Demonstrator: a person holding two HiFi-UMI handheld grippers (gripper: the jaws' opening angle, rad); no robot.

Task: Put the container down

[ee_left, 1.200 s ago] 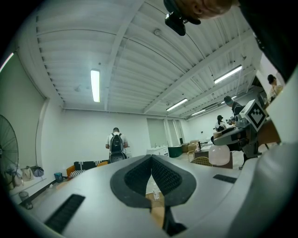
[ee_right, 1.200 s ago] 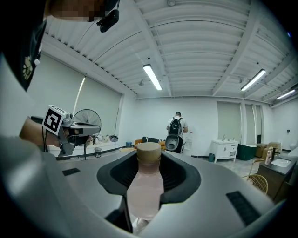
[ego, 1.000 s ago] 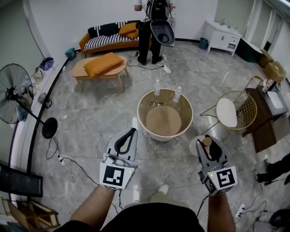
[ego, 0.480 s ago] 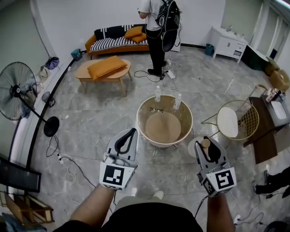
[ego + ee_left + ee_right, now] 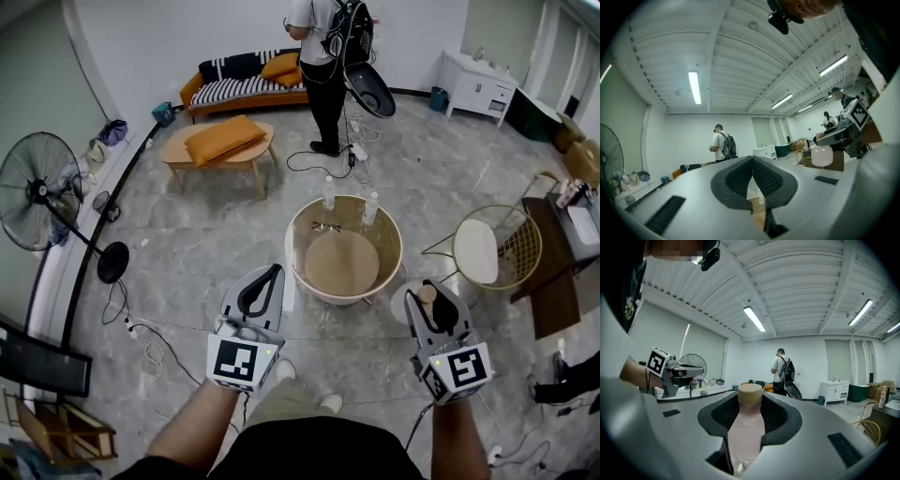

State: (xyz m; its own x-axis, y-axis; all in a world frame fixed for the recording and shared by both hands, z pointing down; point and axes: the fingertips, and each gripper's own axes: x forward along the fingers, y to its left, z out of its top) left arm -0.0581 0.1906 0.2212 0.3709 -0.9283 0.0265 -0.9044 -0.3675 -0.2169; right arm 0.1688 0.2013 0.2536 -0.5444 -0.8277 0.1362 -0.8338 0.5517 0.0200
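My right gripper (image 5: 431, 298) (image 5: 750, 399) is shut on the container, a pale pinkish bottle (image 5: 744, 439) with a tan cap (image 5: 427, 293). The bottle stands upright between the jaws, and its white body (image 5: 404, 302) shows left of them in the head view. It hangs above the floor, just to the right of the round beige table (image 5: 298, 267). My left gripper (image 5: 273, 273) (image 5: 752, 160) is shut with nothing in it, in front of the table's near left rim. Two clear bottles (image 5: 329, 195) stand at the table's far rim, with a pair of glasses (image 5: 324, 226) lying near them.
A gold wire chair with a white seat (image 5: 480, 251) stands right of the table, and a dark desk (image 5: 553, 272) beyond it. A standing fan (image 5: 39, 192) and floor cables (image 5: 141, 337) are on the left. A person with a backpack (image 5: 323, 56), a low table (image 5: 220, 150) and a sofa are at the back.
Both grippers keep their grip and their place in the head view. The room has slid slightly towards me. The person at the back has swung a dark oval object out to the right.
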